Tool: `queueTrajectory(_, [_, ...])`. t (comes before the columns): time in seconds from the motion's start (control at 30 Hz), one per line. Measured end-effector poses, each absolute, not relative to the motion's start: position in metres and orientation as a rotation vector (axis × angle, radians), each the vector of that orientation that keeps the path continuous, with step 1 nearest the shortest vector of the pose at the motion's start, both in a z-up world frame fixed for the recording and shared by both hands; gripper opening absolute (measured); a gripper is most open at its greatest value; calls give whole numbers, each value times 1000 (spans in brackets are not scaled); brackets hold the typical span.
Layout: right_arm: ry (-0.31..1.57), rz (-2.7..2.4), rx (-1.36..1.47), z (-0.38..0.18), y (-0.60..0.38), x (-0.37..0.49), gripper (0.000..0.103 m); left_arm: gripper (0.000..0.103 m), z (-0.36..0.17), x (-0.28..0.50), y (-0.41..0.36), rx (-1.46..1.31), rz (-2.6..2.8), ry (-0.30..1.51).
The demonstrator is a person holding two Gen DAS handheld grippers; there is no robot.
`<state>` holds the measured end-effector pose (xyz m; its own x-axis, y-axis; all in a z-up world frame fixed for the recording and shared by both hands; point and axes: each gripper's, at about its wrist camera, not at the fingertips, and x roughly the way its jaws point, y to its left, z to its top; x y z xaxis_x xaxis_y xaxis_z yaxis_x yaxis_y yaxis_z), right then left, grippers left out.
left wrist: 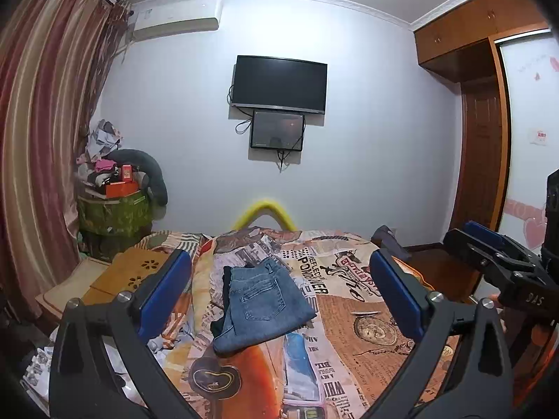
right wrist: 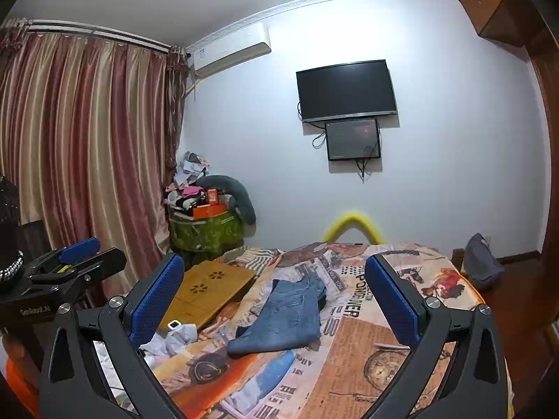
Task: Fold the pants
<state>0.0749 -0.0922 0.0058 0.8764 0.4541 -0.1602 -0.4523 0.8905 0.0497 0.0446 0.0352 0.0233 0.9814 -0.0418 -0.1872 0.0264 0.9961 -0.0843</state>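
At your far left hang the striped curtains point(right wrist: 80, 146), and past them in the corner sits a green bin point(right wrist: 206, 232) heaped with clutter, an air conditioner point(right wrist: 232, 50) mounted on the wall above. On the left part of the bed lies a wooden lap tray point(right wrist: 209, 289), flat, with some crumpled pale cloth point(right wrist: 178, 340) just beside its near corner. Your left gripper point(left wrist: 279, 289) is held above the bed with its jaws spread wide and nothing between the blue pads point(left wrist: 164, 291); in the right wrist view it shows at the left edge. The jeans point(left wrist: 262, 305) lie folded into a compact bundle on the printed bedspread point(left wrist: 349, 314), back pocket up, near the middle of the bed, with a bit of dark fabric showing at their left side; neither gripper touches them. On the wall above hang a dark TV point(left wrist: 279, 83) and a smaller screen point(left wrist: 277, 130) right under it, and a yellow foam arch point(left wrist: 263, 213) rises behind the far end of the bed. Your right gripper point(right wrist: 274, 300) likewise hovers clear of the jeans, jaws spread, holding nothing. Farther right a dark bag point(right wrist: 482, 262) rests at the far corner of the bed, and a wooden wardrobe point(left wrist: 464, 24) fills your right.
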Motion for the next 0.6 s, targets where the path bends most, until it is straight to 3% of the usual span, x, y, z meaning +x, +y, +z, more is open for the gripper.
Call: queueTrajectory(0.6, [199, 474, 10, 0, -93, 73, 103, 103, 15, 53, 36, -86, -19, 212])
